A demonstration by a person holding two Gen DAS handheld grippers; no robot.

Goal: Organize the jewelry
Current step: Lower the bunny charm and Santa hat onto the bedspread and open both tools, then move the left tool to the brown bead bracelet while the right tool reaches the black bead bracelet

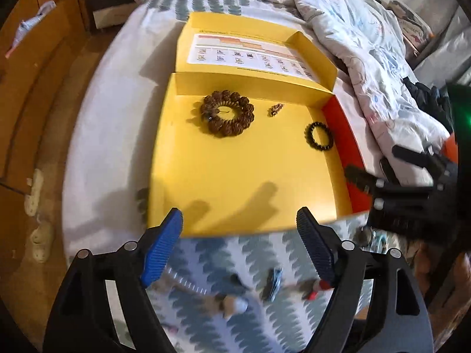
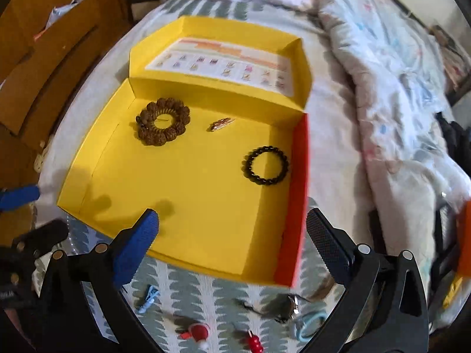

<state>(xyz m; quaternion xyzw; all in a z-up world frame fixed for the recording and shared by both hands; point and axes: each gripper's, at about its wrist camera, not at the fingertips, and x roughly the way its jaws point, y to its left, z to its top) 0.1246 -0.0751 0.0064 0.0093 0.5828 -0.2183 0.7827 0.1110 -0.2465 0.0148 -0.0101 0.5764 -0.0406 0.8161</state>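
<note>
A: Now, left wrist view?
B: Left gripper [image 1: 240, 245] released, empty; box [image 1: 235, 176] holds brown bracelet [image 1: 227, 113], black bracelet [image 1: 319, 135].
A: Right wrist view?
B: Right gripper [image 2: 232, 247] released, empty; clip [image 2: 148, 295], red charm [image 2: 254, 342] on bedsheet [image 2: 206, 297].

Home bedroom; bed [image 1: 117, 111] with leaf-patterned sheet fills both views; rumpled floral quilt [image 1: 353, 29] heaped along bed's right edge and far end; wooden cabinet doors [image 2: 44, 67] beside bed's left edge; small nightstand [image 1: 112, 3] near far left corner of bed; white power strip [image 1: 35, 194] lying on floor by left edge; dark clothing [image 1: 426, 100] piled on quilt at right edge.
</note>
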